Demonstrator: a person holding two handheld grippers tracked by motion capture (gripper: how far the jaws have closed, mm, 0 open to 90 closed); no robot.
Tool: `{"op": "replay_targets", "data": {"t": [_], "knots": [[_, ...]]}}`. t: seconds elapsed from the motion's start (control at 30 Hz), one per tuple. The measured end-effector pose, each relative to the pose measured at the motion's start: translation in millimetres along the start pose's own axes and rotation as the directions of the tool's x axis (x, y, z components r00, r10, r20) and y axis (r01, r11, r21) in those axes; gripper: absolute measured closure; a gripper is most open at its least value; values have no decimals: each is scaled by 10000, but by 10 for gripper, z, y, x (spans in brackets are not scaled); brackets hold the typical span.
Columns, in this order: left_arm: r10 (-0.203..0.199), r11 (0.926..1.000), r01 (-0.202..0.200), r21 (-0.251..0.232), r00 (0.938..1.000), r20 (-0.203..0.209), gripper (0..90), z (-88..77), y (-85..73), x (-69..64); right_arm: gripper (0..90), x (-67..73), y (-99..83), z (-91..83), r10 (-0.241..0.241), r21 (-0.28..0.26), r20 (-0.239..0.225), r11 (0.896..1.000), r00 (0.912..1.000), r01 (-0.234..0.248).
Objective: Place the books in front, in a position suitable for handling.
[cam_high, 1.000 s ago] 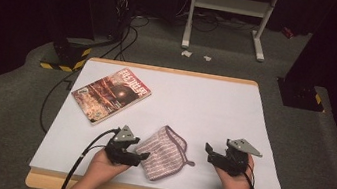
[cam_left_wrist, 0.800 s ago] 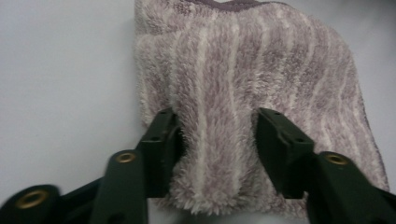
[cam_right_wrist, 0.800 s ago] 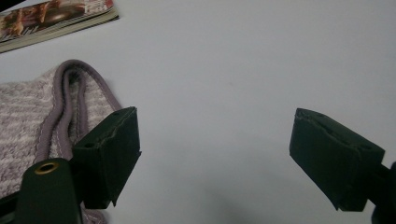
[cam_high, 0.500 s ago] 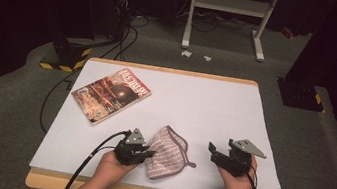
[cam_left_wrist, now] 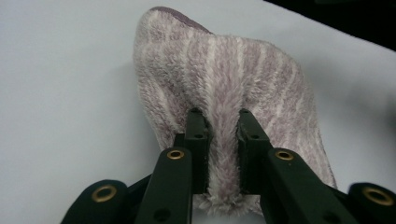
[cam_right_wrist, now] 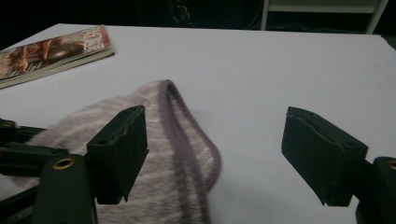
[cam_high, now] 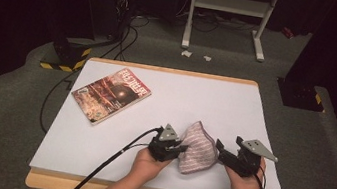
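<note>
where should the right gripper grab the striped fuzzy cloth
On the cloth's darker hemmed edge, the side facing the open right gripper, coming in level from the right. That edge bulges up off the table as the left gripper pinches the opposite end, so one jaw can slip under it.

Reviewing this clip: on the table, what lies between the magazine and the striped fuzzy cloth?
Nothing: in the high view only bare white table separates the magazine from the striped cloth. The right gripper view shows the same bare stretch.
</note>
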State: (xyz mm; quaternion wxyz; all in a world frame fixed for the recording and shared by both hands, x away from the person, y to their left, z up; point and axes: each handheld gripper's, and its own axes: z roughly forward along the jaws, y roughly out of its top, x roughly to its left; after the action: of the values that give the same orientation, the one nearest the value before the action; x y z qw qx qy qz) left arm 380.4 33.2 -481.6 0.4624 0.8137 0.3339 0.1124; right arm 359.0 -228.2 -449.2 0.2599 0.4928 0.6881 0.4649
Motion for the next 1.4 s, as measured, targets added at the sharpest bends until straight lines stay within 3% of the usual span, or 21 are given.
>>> {"op": "replay_targets", "data": {"t": [0.17,0.23,0.37,0.4,0.43,0.47,0.53,0.6,0.63,0.67,0.7,0.77,0.8,0.87,0.9,0.97,1.0,1.03,1.1,1.2,1.4], "knots": [[-91,9985,94,548,9999,-43,654,98,-20,0,234,77,-70,103,-92,411,-414,9991,9991,109],[-250,9989,248,386,9997,50,459,-45,-61,34,228,165,-118,202,-293,794,-694,9962,9972,348],[-549,9985,550,-26,9978,384,359,-329,-89,148,221,281,-160,320,-485,1242,-1038,9904,9934,614],[-456,9986,454,-270,9989,-66,348,-555,-111,261,222,357,-188,417,-635,1612,-1225,9834,9904,830],[-456,9986,454,-270,9989,-66,348,-555,-111,261,222,357,-188,417,-635,1612,-1225,9834,9904,830],[-516,9978,485,-453,9961,-712,348,-780,-148,411,232,432,-223,520,-707,2198,-1282,9706,9892,978],[-639,9968,588,-544,9932,-974,353,-887,-174,494,245,464,-245,566,-764,2523,-1241,9618,9893,1059],[-971,9929,836,-841,9804,-1715,362,-1185,-281,728,305,532,-282,634,-1115,2914,-986,9469,9889,1358],[-971,9929,836,-841,9804,-1715,363,-1185,-281,728,305,532,-282,634,-1115,2914,-986,9469,9889,1358],[-1150,9903,942,-1023,9683,-2217,363,-1360,-369,865,330,552,-272,647,-1085,3066,-882,9428,9902,1306],[-1150,9903,942,-1023,9683,-2217,363,-1360,-369,865,330,552,-272,647,-1085,3066,-882,9428,9902,1306],[-1468,9866,1181,-1125,9435,-2970,363,-1561,-506,1056,411,561,-271,644,-1129,3142,-835,9399,9901,1336],[-1468,9866,1181,-1125,9435,-2970,363,-1561,-506,1056,444,564,-274,639,-1200,3136,-831,9391,9893,1402],[-1747,9826,1428,-1184,9270,-3318,367,-1668,-592,1174,486,566,-277,634,-1220,3102,-829,9400,9891,1419],[-1945,9794,1602,-1228,9113,-3628,375,-1754,-667,1280,559,575,-287,623,-1354,3000,-797,9415,9876,1533],[-1981,9790,1639,-1212,9046,-3774,381,-1785,-700,1325,616,579,-291,620,-1378,2949,-844,9426,9869,1569],[-2040,9786,1746,-1088,8921,-4032,379,-1819,-741,1392,692,572,-289,610,-1428,2881,-929,9435,9854,1639],[-2040,9786,1746,-1088,8921,-4032,377,-1819,-741,1392,692,572,-289,610,-1428,2881,-929,9435,9854,1639],[-2005,9797,1754,-973,8747,-4412,369,-1847,-791,1482,723,548,-293,591,-1271,2755,-1025,9494,9866,1510],[-1957,9807,1750,-876,8678,-4567,361,-1852,-825,1549,725,515,-254,533,-1086,2455,-986,9607,9892,1299],[-2127,9769,1974,-813,8675,-4497,380,-1876,-863,1655,724,309,-88,314,-754,1578,-455,9841,9961,817]]}}
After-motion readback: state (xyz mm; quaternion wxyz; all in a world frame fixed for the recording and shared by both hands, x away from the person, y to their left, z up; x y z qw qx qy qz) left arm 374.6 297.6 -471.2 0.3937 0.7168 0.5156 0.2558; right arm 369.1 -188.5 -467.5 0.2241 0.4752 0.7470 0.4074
